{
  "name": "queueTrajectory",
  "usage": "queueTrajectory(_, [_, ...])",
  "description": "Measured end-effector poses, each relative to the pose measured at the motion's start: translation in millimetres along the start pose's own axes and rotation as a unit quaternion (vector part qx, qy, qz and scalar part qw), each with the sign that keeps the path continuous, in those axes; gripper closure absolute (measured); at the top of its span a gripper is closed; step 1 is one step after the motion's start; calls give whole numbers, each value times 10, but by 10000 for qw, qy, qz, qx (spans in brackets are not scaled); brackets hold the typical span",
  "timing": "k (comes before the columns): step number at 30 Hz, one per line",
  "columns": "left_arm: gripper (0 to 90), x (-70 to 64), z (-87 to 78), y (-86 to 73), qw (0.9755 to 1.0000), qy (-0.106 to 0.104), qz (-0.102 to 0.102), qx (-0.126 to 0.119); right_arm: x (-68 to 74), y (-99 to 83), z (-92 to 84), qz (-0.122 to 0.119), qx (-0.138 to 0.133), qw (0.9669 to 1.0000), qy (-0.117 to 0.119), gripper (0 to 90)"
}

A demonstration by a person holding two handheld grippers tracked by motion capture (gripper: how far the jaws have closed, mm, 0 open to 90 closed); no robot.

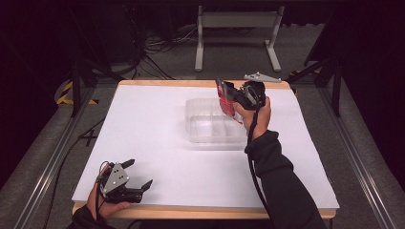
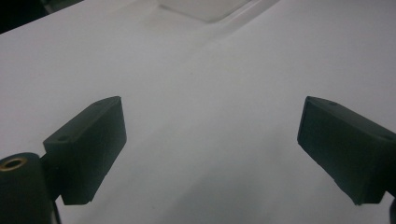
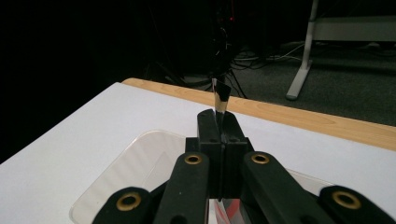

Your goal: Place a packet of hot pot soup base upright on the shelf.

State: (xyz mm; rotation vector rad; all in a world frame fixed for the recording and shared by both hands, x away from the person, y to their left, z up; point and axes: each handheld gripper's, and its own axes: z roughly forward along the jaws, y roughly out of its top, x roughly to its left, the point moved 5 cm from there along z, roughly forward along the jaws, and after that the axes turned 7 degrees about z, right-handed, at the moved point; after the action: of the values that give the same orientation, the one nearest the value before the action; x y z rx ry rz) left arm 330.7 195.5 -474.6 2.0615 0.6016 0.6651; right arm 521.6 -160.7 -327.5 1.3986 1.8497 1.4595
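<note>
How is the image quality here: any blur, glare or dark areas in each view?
High view: white table evenly lit, surroundings dark, clear tray faint. Left gripper view: soft overall, tabletop washed out. Right gripper view: background dark, the thin red packet seen edge-on.

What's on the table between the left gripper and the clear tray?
Nothing: in the high view, only bare white table surface lies between the left gripper and the clear tray. The left gripper view shows the same bare stretch.

Tray point(image 1: 210, 129) on table point(image 1: 143, 143), packet point(image 1: 223, 99) above tray's right side
</note>
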Motion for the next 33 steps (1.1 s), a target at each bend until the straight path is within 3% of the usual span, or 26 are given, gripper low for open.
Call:
queueTrajectory(9, [86,-6,18,-3,10000,-7,25,44,-112,-167,-30,52,-145,9997,-190,900])
queueTrajectory(16, [86,-15,45,-4,9999,-23,50,103,-152,-327,-12,104,-215,9997,-94,900])
queueTrajectory(22, [86,-16,43,-2,9999,-23,69,102,-195,-395,-79,-102,-218,9997,-53,900])
queueTrajectory(30, [86,-14,38,-7,9999,-10,96,124,-294,-449,-189,-148,-161,9997,-62,896])
queueTrajectory(33, [86,4,28,-7,9999,28,42,94,-297,-478,-219,-316,-56,9995,-70,891])
